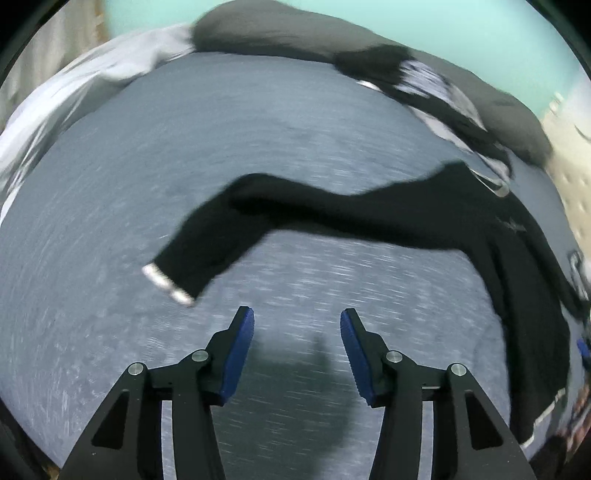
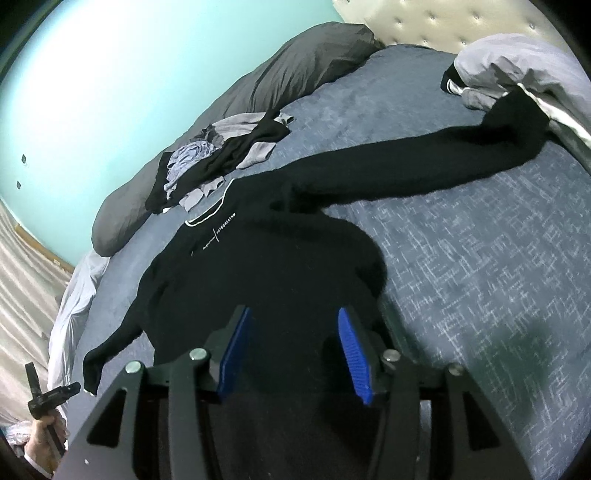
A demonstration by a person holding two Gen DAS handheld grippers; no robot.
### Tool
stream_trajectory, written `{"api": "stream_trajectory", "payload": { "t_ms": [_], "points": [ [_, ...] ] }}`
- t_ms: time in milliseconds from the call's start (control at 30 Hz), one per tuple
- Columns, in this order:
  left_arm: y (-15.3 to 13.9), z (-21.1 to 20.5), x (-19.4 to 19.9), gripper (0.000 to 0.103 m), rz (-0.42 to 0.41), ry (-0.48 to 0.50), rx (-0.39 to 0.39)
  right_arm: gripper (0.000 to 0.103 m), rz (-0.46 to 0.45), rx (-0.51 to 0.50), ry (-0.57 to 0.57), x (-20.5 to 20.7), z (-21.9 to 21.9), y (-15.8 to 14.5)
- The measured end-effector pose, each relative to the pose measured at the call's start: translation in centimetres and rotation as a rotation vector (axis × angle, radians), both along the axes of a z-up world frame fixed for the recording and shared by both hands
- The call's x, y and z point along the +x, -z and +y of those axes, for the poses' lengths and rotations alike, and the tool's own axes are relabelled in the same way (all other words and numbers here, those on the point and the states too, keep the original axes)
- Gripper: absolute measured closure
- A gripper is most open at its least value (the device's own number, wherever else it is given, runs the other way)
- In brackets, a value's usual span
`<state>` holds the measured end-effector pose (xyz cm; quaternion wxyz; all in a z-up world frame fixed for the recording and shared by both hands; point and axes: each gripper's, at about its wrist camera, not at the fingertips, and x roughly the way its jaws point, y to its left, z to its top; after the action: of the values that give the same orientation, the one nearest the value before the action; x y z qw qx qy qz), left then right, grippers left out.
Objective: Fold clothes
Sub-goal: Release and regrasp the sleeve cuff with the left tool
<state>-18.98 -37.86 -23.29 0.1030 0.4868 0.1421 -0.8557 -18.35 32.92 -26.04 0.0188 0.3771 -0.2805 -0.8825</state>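
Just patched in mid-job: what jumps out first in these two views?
A black sweater lies spread on the blue-grey bedspread, one long sleeve stretched toward the pale pillow. A heap of unfolded clothes sits beyond its collar. Both grippers, left and right, are open and empty.

- A turquoise wall [image 2: 92, 81] is filling the upper left of the right wrist view.
- A beige tufted headboard [image 2: 436, 22] is showing along the top edge.
- A blue-grey patterned bedspread [image 2: 480, 277] is covering the centre and right.
- Pale striped flooring [image 2: 26, 280] is running down the left edge.
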Motion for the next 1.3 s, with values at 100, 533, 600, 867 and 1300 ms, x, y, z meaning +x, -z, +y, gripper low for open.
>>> {"api": "stream_trajectory", "payload": {
  "t_ms": [100,533,600,867,1300],
  "points": [
    [1.5,-3.4,0.7,0.048,0.000,-0.092,0.002,0.053,-0.004,0.013,-0.006,-0.2,-0.8,0.5],
    [5.5,-8.0,-1.2,0.052,0.048,-0.148,0.076,0.053,-0.021,0.068,-0.032,-0.9,-3.9,2.4],
    [5.7,-8.0,-1.7,0.073,0.041,-0.143,0.060,0.053,-0.025,0.073,-0.034,-1.1,-4.1,2.6],
    [2.0,-9.2,-1.0,0.097,0.048,-0.112,0.047,0.053,-0.026,0.077,-0.031,-1.1,-4.2,2.9],
    [1.3,-11.2,0.8,0.098,-0.099,-0.114,0.085,0.053,-0.016,0.043,-0.036,-0.9,-4.1,3.0]
  ]
}}
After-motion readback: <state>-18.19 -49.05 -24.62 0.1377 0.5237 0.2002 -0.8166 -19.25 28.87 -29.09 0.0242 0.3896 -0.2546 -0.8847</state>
